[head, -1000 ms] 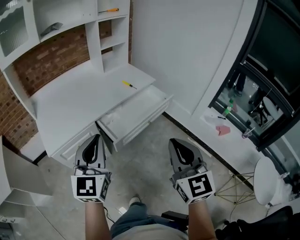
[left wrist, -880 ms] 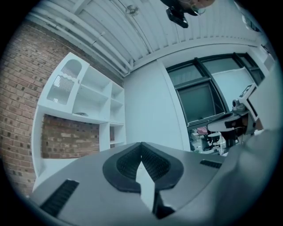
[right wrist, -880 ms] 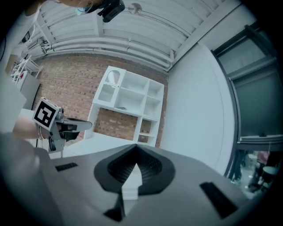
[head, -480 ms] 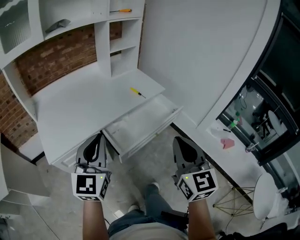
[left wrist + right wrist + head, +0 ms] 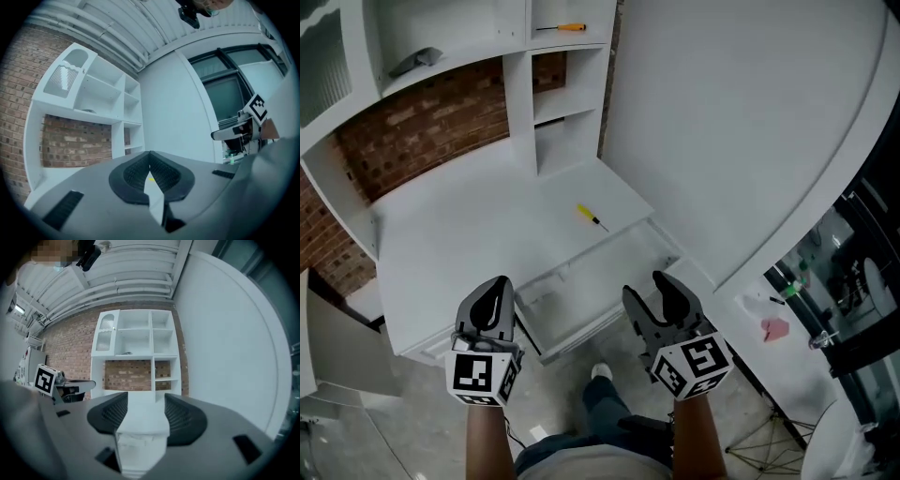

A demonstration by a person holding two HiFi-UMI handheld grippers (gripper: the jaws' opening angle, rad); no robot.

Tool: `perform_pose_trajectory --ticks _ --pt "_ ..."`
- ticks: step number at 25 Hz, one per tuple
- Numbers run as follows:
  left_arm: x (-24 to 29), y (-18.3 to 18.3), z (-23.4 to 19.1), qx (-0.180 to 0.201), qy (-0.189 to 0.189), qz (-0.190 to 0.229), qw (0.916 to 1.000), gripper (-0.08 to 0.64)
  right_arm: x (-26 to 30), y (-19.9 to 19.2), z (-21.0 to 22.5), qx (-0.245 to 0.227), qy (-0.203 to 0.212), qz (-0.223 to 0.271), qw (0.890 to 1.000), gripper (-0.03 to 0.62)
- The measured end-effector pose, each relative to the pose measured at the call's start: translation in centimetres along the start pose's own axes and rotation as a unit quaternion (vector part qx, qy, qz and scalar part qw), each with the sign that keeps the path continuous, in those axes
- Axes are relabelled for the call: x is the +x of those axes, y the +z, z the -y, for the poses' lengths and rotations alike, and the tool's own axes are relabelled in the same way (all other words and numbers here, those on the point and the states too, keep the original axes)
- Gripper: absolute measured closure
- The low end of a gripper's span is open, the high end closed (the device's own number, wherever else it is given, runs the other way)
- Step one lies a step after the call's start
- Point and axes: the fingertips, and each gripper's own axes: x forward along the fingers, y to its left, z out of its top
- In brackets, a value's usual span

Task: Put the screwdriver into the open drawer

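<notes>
Where the screwdriver [image 5: 591, 217] lies: on the white desk top [image 5: 459, 234], just behind the open drawer [image 5: 602, 274] toward its right end, yellow handle away from the drawer, dark tip toward it, no gripper touching it
Open drawer: pulled out of the desk front toward the person, white inside
Left gripper [image 5: 499, 286]: in front of the drawer's left end, pointing level at the desk, pads pressed together on nothing
Right gripper [image 5: 647, 289]: over the drawer's front right corner, pointing level, jaws opening, pads spread with only the far desk and drawer showing in the gap
Second screwdriver [image 5: 562, 27]: orange-handled, on a high shelf well behind the drawer
Grey object [image 5: 414, 62]: on the shelf further left, kind unclear
Brick wall [image 5: 431, 122]: behind the desk, beyond the drawer
</notes>
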Motion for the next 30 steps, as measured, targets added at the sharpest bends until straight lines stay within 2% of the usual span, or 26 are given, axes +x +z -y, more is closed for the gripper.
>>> perform_pose_trajectory --ticks 2,6,10,13,16,20,24,26,30 --pt "2.6 -0.3 -0.4 0.000 0.013 -0.005 0.9999 0.546 2.9 -0.5 1.9 -0.002 0.016 -0.018 1.000 0.305" --pt "7.6 -1.3 -1.3 -0.004 0.041 -0.025 0.9988 0.546 8.3 -1.0 5.7 -0.005 0.041 -0.038 0.998 0.219" --pt "12.0 -2.7 -2.0 -0.005 0.062 -0.043 0.9972 0.546 13.4 -1.6 8.8 0.013 0.076 -0.051 0.996 0.170" --pt "14.7 -3.7 -2.7 -0.008 0.080 -0.054 0.9953 0.546 17.1 -3.1 10.5 0.005 0.102 -0.082 0.991 0.164" --pt "16.6 -5.1 -3.3 -0.024 0.091 -0.068 0.9932 0.546 20.9 -5.5 11.8 -0.014 0.124 -0.117 0.985 0.170" --pt "17.9 -7.3 -4.1 -0.042 0.106 -0.090 0.9894 0.546 25.2 -8.8 12.8 0.003 0.145 -0.151 0.978 0.190" --pt "18.8 -9.4 -4.3 -0.046 0.105 -0.118 0.9864 0.546 28.5 -13.0 14.0 -0.011 0.138 -0.206 0.969 0.340" --pt "19.3 -10.0 -4.5 -0.040 0.103 -0.120 0.9866 0.546 30.0 -15.1 14.3 -0.016 0.137 -0.233 0.963 0.385" --pt "19.8 -11.8 -4.7 -0.026 0.087 -0.148 0.9849 0.546 33.0 -19.3 14.8 -0.028 0.131 -0.290 0.948 0.408"
